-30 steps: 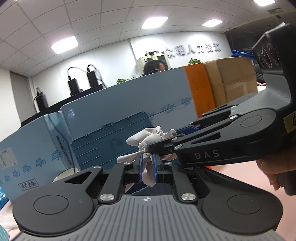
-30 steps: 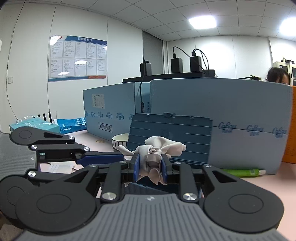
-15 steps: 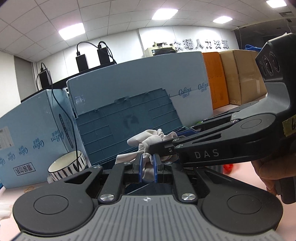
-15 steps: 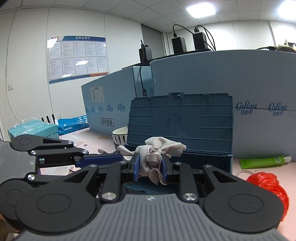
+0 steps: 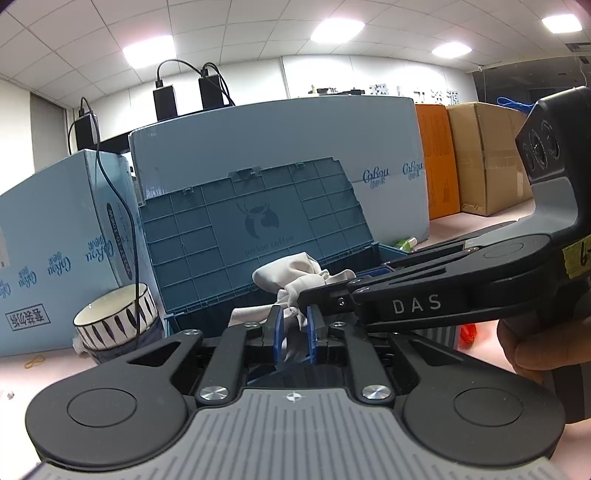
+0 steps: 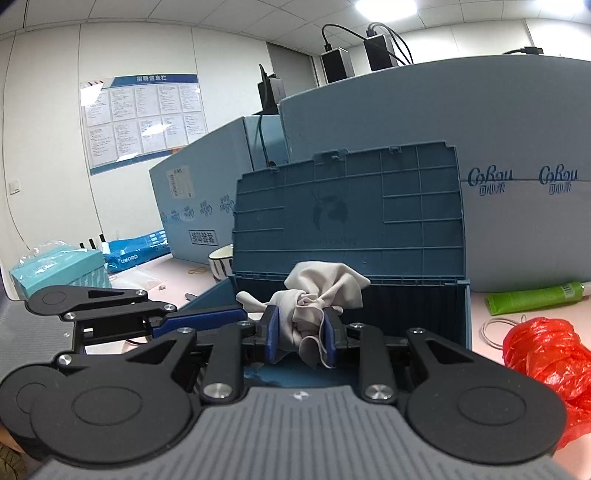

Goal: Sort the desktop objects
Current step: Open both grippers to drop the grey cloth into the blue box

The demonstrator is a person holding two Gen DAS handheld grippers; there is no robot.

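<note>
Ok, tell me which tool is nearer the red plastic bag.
Right. The red plastic bag lies just right of the right tool; the left tool is on that tool's other side, farther off.

- The box's [image 6: 461, 314] raised lid [image 6: 347, 218] blocks the way behind.
- A bowl [image 5: 114, 325] flanks its left; a red bag [image 6: 546, 354] and tube [image 6: 535, 297] its right.
- Its open top is free.

Bright ceiling panels [image 5: 336, 29] overhead (slight glare), sharp pics, fisheye bend at edges.
</note>
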